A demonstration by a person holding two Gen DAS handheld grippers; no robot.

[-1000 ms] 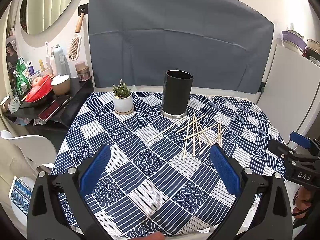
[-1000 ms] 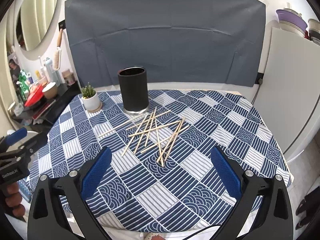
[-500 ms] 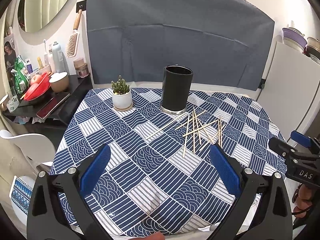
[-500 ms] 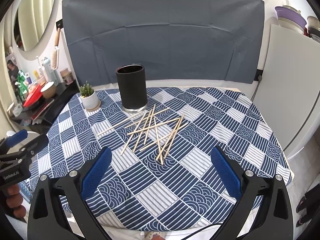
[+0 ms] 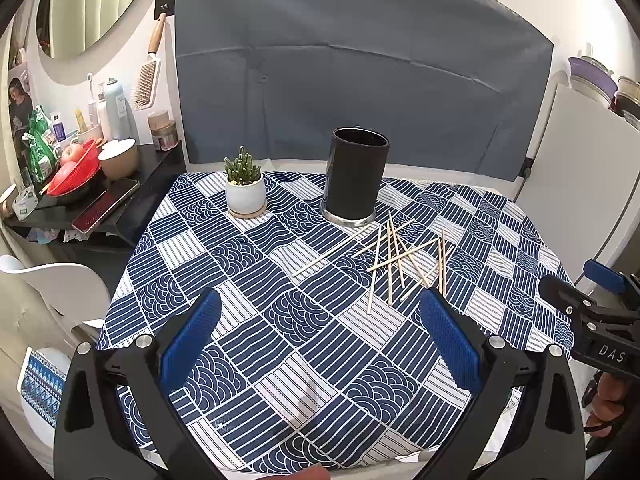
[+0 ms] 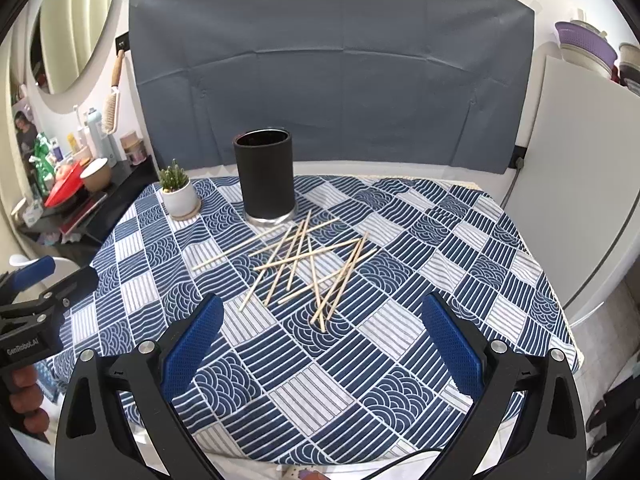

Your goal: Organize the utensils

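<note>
Several thin wooden chopsticks (image 5: 394,258) lie scattered and crossed on the blue-and-white patterned tablecloth (image 5: 280,332), just in front of a tall black cylindrical holder (image 5: 355,176). The sticks (image 6: 304,260) and the holder (image 6: 266,178) also show in the right wrist view. My left gripper (image 5: 320,340) is open and empty, held above the table's near left part. My right gripper (image 6: 320,340) is open and empty, above the near edge, short of the sticks. Each gripper shows at the side of the other's view.
A small cactus in a white pot (image 5: 245,192) stands left of the holder. A dark side shelf (image 5: 80,208) with a red bowl, bottles and jars is at the left. A white chair (image 5: 60,284) stands below it. A white cabinet (image 6: 584,200) flanks the right.
Both grippers have pulled back and risen slightly, so the table looks a little farther away. The sticks and holder have not moved. Both grippers stay open.
</note>
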